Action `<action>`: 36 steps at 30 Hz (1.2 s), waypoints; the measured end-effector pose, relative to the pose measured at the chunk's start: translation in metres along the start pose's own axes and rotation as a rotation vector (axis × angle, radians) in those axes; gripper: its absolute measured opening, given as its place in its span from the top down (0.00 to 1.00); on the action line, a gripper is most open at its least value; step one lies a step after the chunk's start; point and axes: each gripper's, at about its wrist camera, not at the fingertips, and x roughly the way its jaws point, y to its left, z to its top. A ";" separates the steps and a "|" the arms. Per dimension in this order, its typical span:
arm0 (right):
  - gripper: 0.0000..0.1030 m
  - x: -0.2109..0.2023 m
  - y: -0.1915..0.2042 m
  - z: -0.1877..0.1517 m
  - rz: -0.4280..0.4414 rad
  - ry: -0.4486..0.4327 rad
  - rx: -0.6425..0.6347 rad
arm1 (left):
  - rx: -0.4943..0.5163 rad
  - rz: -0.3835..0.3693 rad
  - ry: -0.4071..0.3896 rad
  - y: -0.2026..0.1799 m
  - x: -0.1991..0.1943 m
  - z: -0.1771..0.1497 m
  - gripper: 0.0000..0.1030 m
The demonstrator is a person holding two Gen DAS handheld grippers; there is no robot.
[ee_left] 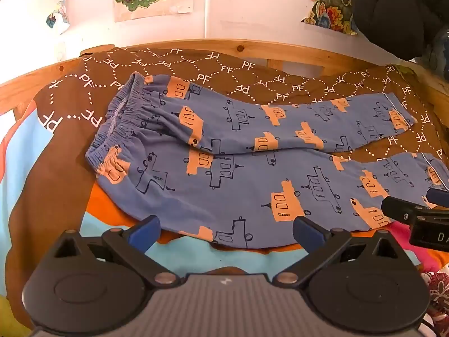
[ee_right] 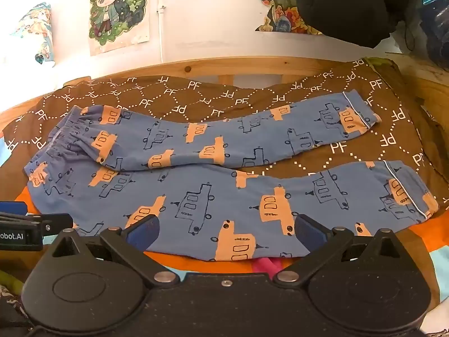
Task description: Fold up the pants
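Blue pants [ee_left: 238,151] with orange and outlined vehicle prints lie flat on the bed, waistband at the left, both legs stretched to the right and slightly apart. In the right wrist view the same pants [ee_right: 224,174] fill the middle. My left gripper [ee_left: 226,231] hovers open over the near edge of the front leg, close to the seat. Further right along that same leg, my right gripper [ee_right: 226,231] is open over its near edge. Nothing is between either pair of fingers. The right gripper's tip [ee_left: 415,213] shows at the right edge of the left wrist view.
A brown blanket [ee_left: 70,146] printed with white "PF" covers the bed under the pants, over orange and light blue bedding [ee_left: 112,210]. A wooden bed rail [ee_left: 252,49] runs behind, then a white wall with posters. A dark bundle [ee_right: 350,5] hangs at the upper right.
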 end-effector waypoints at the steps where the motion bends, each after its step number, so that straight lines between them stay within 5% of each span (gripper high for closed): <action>1: 0.01 0.000 0.000 0.000 0.001 0.000 0.000 | 0.001 0.001 0.000 0.000 0.000 0.000 0.00; 36: 0.01 0.002 -0.005 -0.001 0.001 0.002 0.016 | 0.013 0.018 0.017 0.003 0.006 -0.002 0.00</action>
